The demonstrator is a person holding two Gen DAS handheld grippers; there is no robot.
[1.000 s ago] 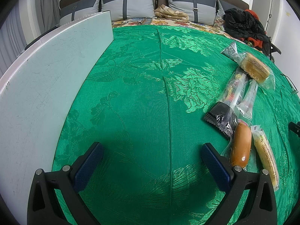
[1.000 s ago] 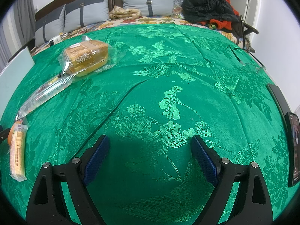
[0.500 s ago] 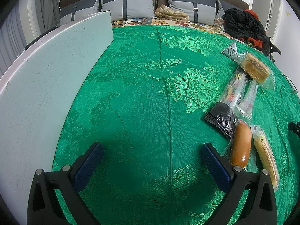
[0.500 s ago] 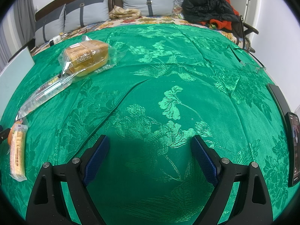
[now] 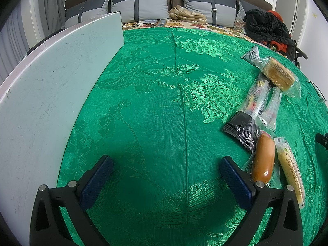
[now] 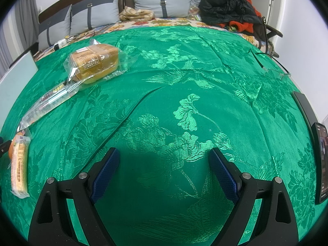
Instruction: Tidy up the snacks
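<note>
Several wrapped snacks lie on the green cloth (image 5: 155, 110). In the left wrist view a bagged bread (image 5: 278, 74), two long clear packets (image 5: 256, 96), a black packet (image 5: 242, 129), a brown sausage-shaped bun (image 5: 263, 160) and a yellow stick snack (image 5: 291, 170) lie in a row at the right. My left gripper (image 5: 166, 170) is open and empty, just left of the bun. In the right wrist view the bagged bread (image 6: 94, 61), a long clear packet (image 6: 49, 102) and the yellow stick snack (image 6: 19, 168) lie at the left. My right gripper (image 6: 164, 164) is open and empty over bare cloth.
A pale board (image 5: 51, 94) stands along the left side. Pillows (image 5: 139, 6) and a black and red heap of clothes (image 5: 264, 26) lie at the back. Glasses (image 6: 272, 69) and a phone (image 6: 321, 162) lie at the right edge.
</note>
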